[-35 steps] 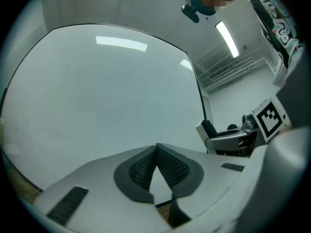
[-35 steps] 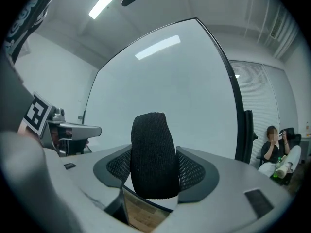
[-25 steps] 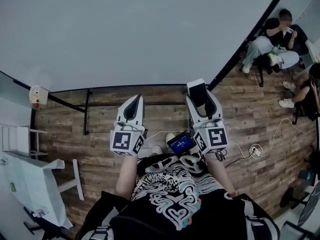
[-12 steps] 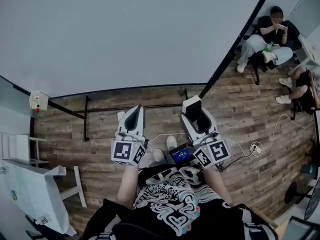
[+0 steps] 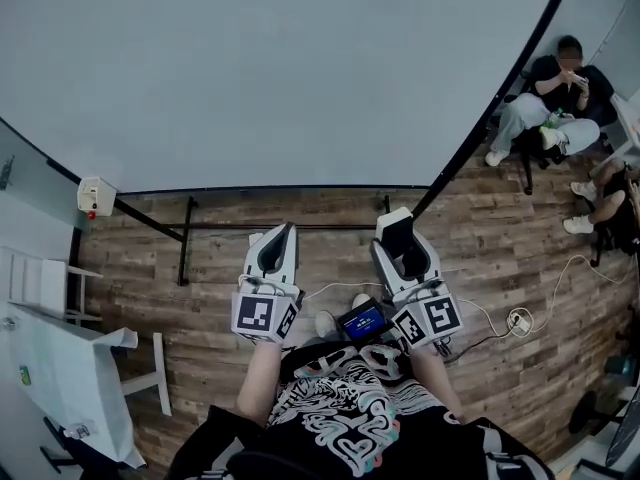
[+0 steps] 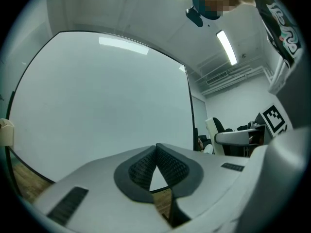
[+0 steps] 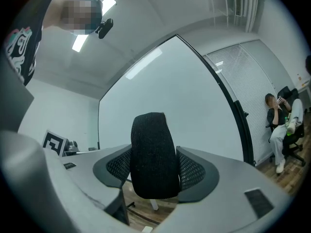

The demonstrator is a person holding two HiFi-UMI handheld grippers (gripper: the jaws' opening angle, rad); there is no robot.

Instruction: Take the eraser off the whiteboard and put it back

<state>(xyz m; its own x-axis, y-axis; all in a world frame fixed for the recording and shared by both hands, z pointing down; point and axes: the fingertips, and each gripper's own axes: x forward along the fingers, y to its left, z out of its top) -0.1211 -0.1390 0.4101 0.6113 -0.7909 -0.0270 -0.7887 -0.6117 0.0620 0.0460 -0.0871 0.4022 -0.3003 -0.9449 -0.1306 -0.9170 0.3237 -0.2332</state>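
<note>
A large blank whiteboard (image 5: 280,68) fills the upper head view and stands ahead in both gripper views (image 6: 97,106) (image 7: 175,96). My right gripper (image 5: 400,230) is shut on the eraser (image 5: 397,236), held clear of the board. In the right gripper view the eraser's black felt block (image 7: 153,154) stands upright between the mesh pads (image 7: 194,171), and my right gripper (image 7: 154,166) points level at the board. My left gripper (image 5: 281,233) hovers beside it at the left, shut, with nothing between its tips (image 6: 156,148).
Wooden plank floor (image 5: 200,298) lies below the board's stand rail (image 5: 290,226). People sit at the right (image 5: 545,88). A white table (image 5: 60,368) stands at the left. A wall box with a red button (image 5: 97,196) hangs left. A cable and socket (image 5: 517,320) lie on the floor at right.
Both grippers have drawn back from the whiteboard toward my body, lower in the head view. The eraser stays gripped in the right gripper.
</note>
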